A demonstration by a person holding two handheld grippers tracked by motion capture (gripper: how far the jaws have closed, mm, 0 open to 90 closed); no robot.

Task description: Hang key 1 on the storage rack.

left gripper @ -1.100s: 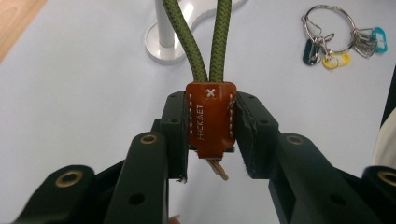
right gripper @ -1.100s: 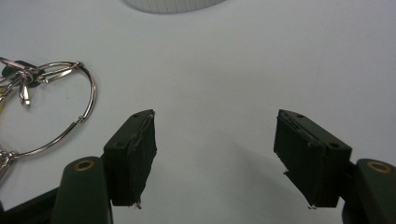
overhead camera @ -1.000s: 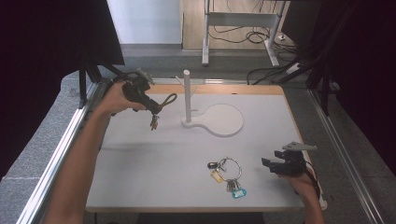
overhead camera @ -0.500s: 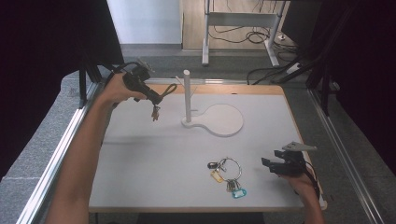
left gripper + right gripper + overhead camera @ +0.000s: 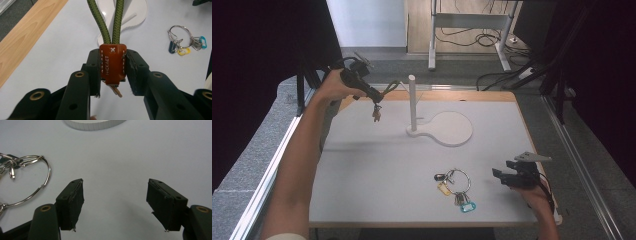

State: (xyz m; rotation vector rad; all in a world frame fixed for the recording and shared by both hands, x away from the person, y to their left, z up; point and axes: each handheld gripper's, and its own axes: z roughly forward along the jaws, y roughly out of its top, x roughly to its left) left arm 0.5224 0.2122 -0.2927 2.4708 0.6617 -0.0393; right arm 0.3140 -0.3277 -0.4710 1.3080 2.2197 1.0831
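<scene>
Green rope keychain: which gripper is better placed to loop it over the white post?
Left. The left gripper already clamps the keychain's leather tab near the post; the right gripper sits open by the key ring.

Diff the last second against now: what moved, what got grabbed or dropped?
The left gripper carried the lanyard up and slightly toward the table's far edge, beside the post, its jaws clamped on the brown tab throughout. Nothing was newly taken or released. The right gripper stayed open near the table's right front, and the key ring lay where it was.
</scene>
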